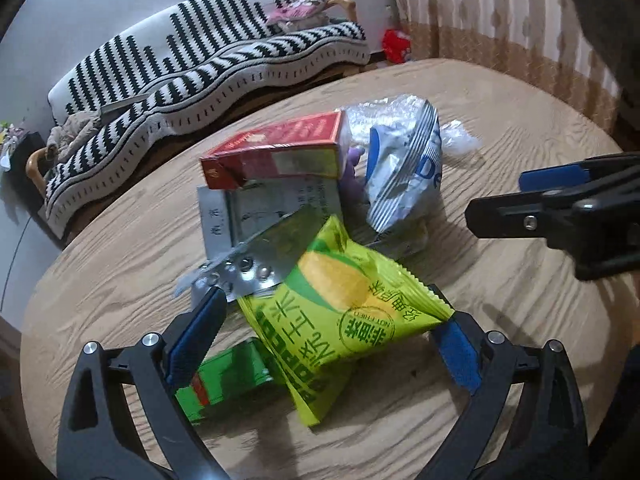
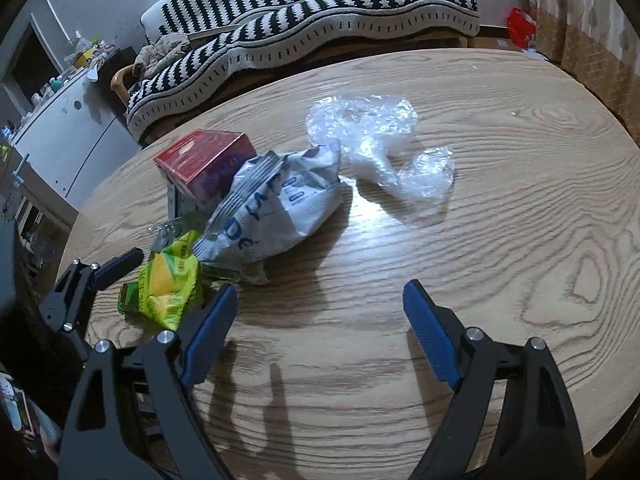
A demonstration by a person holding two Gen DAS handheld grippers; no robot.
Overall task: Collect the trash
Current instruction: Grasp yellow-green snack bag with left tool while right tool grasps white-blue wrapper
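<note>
Trash lies heaped on the surface [image 2: 500, 208]: green packet [image 1: 340, 312] nearest, red box [image 1: 276, 152] and white bag [image 2: 276, 208] behind it. Left tool [image 1: 324, 332] gapes around the packet, not pinching it. Right tool [image 2: 320, 320], wide open and empty, hangs right of the packet.

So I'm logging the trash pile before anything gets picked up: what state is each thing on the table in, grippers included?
left gripper: open, straddling the green snack bag, pads not pressing
right gripper: open, nothing between
green snack bag: crumpled, lying on the pile
white-blue bag: crumpled, on its side
red box: closed, resting atop the pile
blister pack: emptied pockets, tilted
clear plastic wrap: crumpled, apart from pile
</note>
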